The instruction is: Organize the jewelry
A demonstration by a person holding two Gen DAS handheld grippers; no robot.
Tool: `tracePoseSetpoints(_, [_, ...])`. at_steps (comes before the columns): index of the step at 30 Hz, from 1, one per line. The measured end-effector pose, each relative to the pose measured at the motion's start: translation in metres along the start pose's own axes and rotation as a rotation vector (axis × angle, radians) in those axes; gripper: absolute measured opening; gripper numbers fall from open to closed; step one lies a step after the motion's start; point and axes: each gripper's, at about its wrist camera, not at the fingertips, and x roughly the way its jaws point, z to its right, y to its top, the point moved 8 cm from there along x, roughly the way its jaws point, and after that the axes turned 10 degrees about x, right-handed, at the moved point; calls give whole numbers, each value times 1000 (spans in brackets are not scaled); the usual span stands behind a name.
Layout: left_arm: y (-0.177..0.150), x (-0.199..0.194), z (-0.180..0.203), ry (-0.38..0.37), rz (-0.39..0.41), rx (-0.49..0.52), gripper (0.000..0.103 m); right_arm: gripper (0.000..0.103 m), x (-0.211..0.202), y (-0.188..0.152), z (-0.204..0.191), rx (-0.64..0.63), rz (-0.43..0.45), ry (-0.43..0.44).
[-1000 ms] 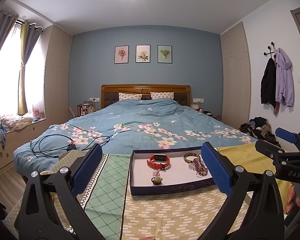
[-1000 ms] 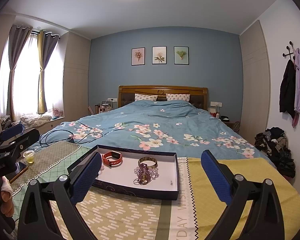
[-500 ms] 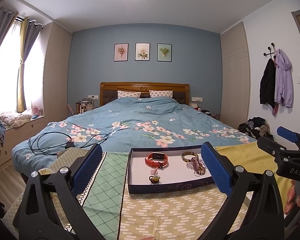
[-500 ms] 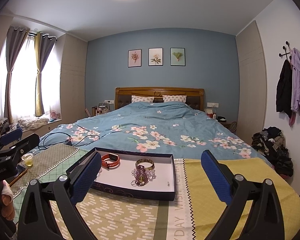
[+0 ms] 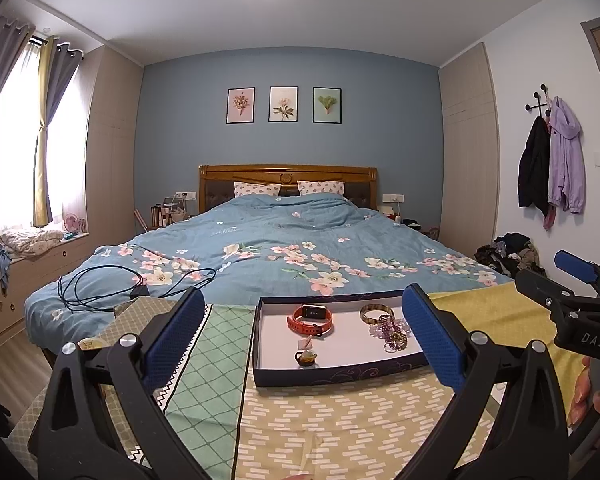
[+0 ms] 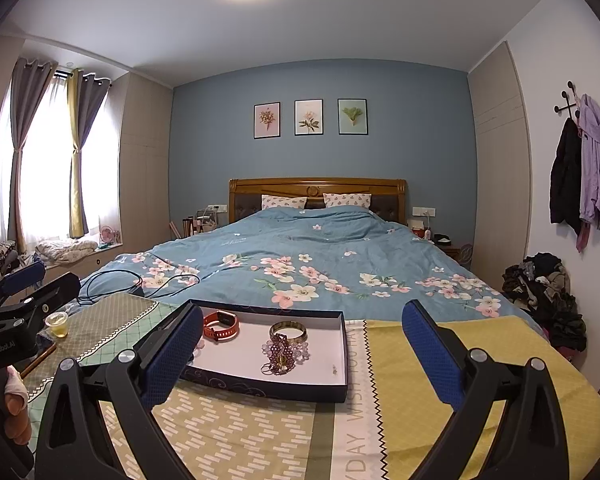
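Hovering spread and empty, left gripper (image 5: 300, 336) and right gripper (image 6: 302, 350) face the tray (image 5: 340, 372); patterned cloth (image 5: 340, 420) lies bare at its near edge.

Patchwork cloth (image 5: 340, 412), jewelry tray (image 5: 332, 372), small cup (image 6: 57, 323)

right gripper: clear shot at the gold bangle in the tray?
Probably yes. The right gripper is open and the gold bangle lies nearly straight ahead in the open tray. Only the bead pile crowds its near side.
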Motion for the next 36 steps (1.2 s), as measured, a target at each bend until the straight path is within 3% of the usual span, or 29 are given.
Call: tracePoseSetpoints(36, [-1,-2,0,0,0,-1,97,96,1,-1,-1,0,-3,3])
